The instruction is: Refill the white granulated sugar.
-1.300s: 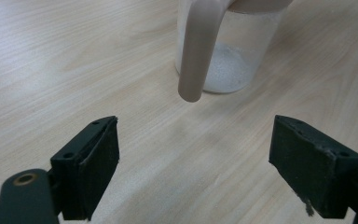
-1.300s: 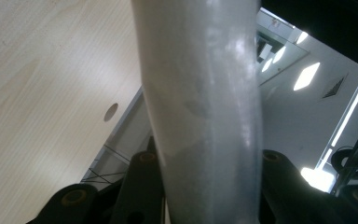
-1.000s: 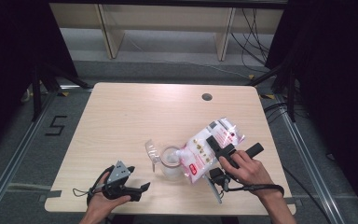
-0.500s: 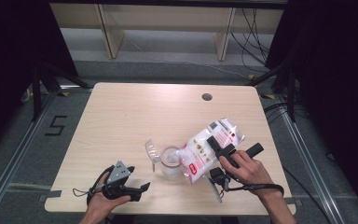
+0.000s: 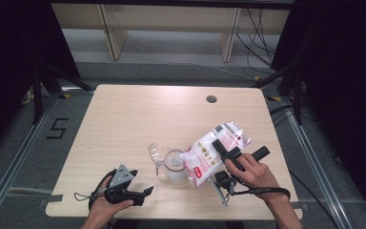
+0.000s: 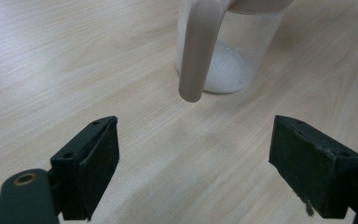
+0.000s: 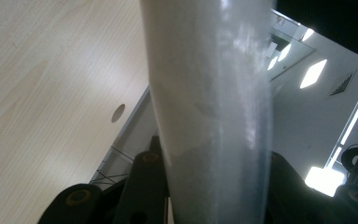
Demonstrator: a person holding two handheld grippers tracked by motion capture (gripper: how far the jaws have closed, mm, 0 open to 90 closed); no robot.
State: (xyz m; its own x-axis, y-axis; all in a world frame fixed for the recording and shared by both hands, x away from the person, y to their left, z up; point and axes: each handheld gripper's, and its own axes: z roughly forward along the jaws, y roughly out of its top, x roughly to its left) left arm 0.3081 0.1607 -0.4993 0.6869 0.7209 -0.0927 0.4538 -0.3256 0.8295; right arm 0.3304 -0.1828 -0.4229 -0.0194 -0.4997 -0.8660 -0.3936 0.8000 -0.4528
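Note:
A clear measuring cup (image 5: 173,166) with a handle (image 6: 198,51) stands on the wooden table (image 5: 138,119), a little white powder in its bottom (image 6: 230,70). Over its right rim leans a white bag with a red label (image 5: 206,156), mouth toward the cup. My right gripper (image 5: 225,149) is shut on the bag's upper part. In the right gripper view the translucent bag (image 7: 209,93) is pinched between the jaws of my right gripper (image 7: 214,191). My left gripper (image 5: 144,194) rests near the front edge, left of the cup. It is open and empty (image 6: 193,140), pointing at the cup's handle.
A round cable hole (image 5: 211,99) sits in the table's far right part. The right gripper's cable (image 5: 262,191) loops by the front right edge. Metal floor rails (image 5: 14,171) and shelving legs (image 5: 109,28) surround the table.

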